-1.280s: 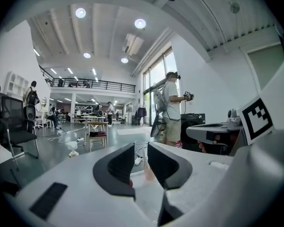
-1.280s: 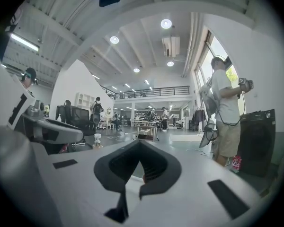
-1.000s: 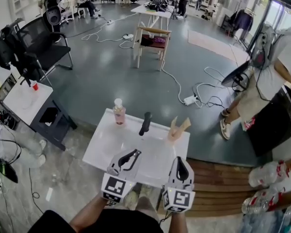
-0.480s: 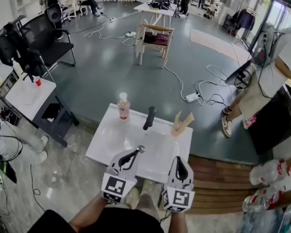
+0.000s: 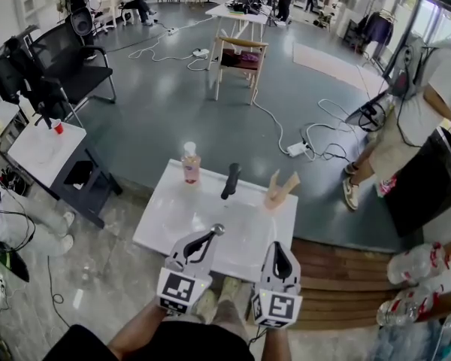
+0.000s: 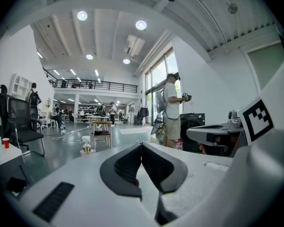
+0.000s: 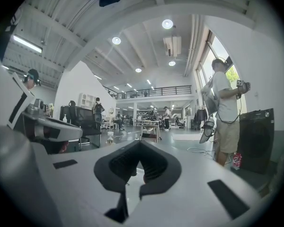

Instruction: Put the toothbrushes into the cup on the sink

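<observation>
Sink lies near left claw and right claw, both pressed together, empty.

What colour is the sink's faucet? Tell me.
Black. The faucet shows best in the head view.

left gripper jaws, slightly apart a second ago, now closed together
</observation>
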The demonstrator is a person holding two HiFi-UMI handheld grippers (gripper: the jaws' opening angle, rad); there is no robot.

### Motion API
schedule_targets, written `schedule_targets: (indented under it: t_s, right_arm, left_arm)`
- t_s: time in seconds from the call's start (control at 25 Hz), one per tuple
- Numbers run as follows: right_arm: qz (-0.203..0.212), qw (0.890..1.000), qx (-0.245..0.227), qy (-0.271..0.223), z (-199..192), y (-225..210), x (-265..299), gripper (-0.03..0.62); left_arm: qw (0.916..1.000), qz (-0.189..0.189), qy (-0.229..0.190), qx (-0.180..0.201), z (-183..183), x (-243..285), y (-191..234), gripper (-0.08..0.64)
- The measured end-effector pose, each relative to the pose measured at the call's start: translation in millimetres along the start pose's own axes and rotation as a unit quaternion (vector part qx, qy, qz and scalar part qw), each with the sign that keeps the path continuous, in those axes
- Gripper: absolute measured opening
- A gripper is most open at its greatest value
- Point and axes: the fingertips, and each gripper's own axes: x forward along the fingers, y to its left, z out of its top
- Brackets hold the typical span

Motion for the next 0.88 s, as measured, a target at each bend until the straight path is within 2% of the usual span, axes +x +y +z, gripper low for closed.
schedule_targets:
  t_s: [0.68, 0.88]
  right_arm:
    - [-0.005, 1.000, 0.000, 0.006, -1.4, -0.5, 2.8, -0.002]
    - [-0.003, 1.000, 0.000, 0.007, -2.9, 0.2, 3.1, -0.002]
  left_arm:
    - [1.0000, -0.001, 0.001, 0.008, -3.7, 2.1, 2.1, 0.005]
    - [1.0000, -0.002, 0.006, 0.000, -6.4, 2.0, 0.2, 0.005]
